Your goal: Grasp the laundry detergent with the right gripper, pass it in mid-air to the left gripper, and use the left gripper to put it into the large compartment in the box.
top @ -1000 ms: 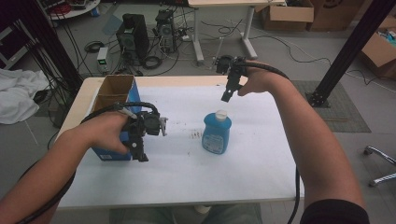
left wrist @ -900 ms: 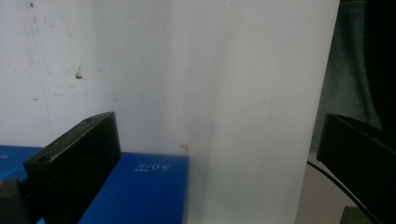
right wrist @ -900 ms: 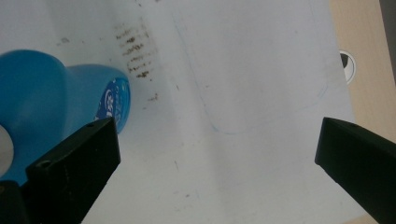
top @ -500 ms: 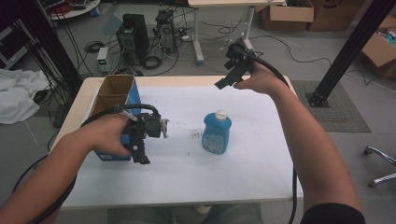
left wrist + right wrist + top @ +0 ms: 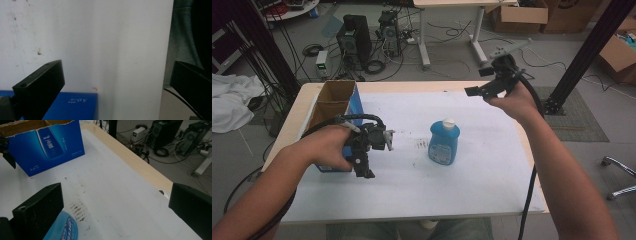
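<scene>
Left tongs [image 5: 366, 167] hung low over the white-covered counter [image 5: 482, 175], just in front of the open blue cardboard box [image 5: 334, 117], jaws pointing down toward the near edge. In the left gripper view both black jaws stood wide apart with nothing between them; white sheet below, a corner of the blue box at the bottom.

Right tongs [image 5: 476, 85] were held up in the air over the far right corner of the counter, well above the surface, jaws angled toward the left. In the right gripper view the jaws stood spread wide, empty, looking down across the counter toward the box.

Blue plastic bottle with a white cap [image 5: 444, 141] stood upright near the middle of the counter, apart from both tongs, between the box and the right forearm. Its blue shoulder showed at the bottom edge of the right gripper view, just beside the left-hand jaw, not touched.

Dark smudges [image 5: 78, 210] marked the sheet just beside the bottle. The box stood at the far left of the counter, top open, brown inside.

Floor beyond the counter: black computer towers [image 5: 353, 37] and loose cables.
</scene>
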The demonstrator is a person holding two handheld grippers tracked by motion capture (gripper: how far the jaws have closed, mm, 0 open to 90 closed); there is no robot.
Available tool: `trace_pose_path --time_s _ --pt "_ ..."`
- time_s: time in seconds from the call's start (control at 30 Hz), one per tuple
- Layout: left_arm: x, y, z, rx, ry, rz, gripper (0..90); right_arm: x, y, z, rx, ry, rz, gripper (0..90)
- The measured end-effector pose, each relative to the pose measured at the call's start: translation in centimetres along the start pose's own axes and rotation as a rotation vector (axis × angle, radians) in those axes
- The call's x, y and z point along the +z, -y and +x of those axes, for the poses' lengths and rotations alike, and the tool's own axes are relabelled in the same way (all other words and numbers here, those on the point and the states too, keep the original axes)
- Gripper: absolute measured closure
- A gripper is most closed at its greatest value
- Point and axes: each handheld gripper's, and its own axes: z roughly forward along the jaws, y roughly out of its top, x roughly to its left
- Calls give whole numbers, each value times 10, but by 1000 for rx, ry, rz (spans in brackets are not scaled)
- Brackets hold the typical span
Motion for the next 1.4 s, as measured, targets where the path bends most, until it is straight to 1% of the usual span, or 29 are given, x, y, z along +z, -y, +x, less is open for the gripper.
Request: trace_pose_path --time_s 0.03,0.1,0.13,0.27,0.33,0.37,0.4,0.43,0.47,0.5,0.53,0.57,0.67,0.7,0.77,0.8,0.83,0.87,0.9,0.93,0.97,1.0,1.07,1.1,1.17,1.2,1.27,1.3,1.4 --pt "0 0 -1 3 -2 0 1 -3 5 2 4 -6 -3 0" --pt "-1 1 -1 6 -3 -4 1 -11 17 8 2 4 -7 0" --pt "-1 1 -2 7 -3 -4 1 -14 23 10 7 -2 -11 0" --pt "-2 3 -2 6 -6 -4 1 -24 50 22 20 2 -25 0" --pt "-2 4 -2 6 -9 -5 1 -26 63 27 32 -6 -35 0" --pt "-2 5 -2 4 -9 -3 1 -27 69 30 34 -1 -41 0" --pt "-2 5 -2 4 -12 -5 1 -27 76 33 38 -8 -51 0" --pt "-3 6 -2 3 -12 -5 1 -27 83 35 49 -17 -57 0" --pt "-3 6 -3 1 -13 -5 1 -27 89 38 56 -9 -66 0" --pt "-4 7 -3 1 -17 -7 1 -26 96 40 64 -19 -76 0" --pt "-4 7 -3 1 -21 -12 1 -24 104 43 67 -25 -76 0" --pt "-4 7 -4 -1 -21 -13 1 -23 108 45 64 -18 -77 0" --pt "-4 7 -5 0 -21 -18 1 -16 124 52 74 -45 -97 0" --pt "-4 7 -5 3 -22 -16 1 -13 127 54 75 -56 -99 0" --pt "-4 8 -6 0 -24 -16 1 -7 134 57 72 -63 -100 0" --pt "-5 8 -6 1 -27 -11 1 2 139 61 69 -78 -101 0" --pt "-6 8 -6 -2 -28 -13 1 2 139 61 69 -78 -101 0" --pt "-7 8 -7 -2 -29 -12 1 8 141 65 61 -94 -101 0" --pt "-8 8 -7 -3 -29 -10 1 12 142 67 51 -96 -101 0" --pt "-8 9 -7 -7 -29 -9 1 16 142 70 40 -107 -103 0" --pt "-8 9 -7 -3 -32 -7 1 20 142 72 31 -119 -101 0" --pt "-8 9 -8 -8 -30 -5 1 24 142 74 22 -116 -99 0" --pt "-9 10 -8 -11 -30 -6 1 32 143 79 14 -134 -102 0" --pt "-9 10 -8 -10 -31 -6 1 36 143 81 8 -129 -101 0" --pt "-9 11 -8 -13 -34 -5 1 44 145 84 5 -139 -95 0" --pt "-10 11 -7 -7 -38 -5 1 48 146 86 0 -135 -92 0" --pt "-10 10 -7 -2 -41 -5 1 56 151 87 10 -149 -92 0" --pt "-10 10 -8 -13 -41 -10 1 60 153 87 17 -153 -96 0" --pt "-10 9 -8 -6 -41 -17 1 70 160 88 32 -154 -102 0"
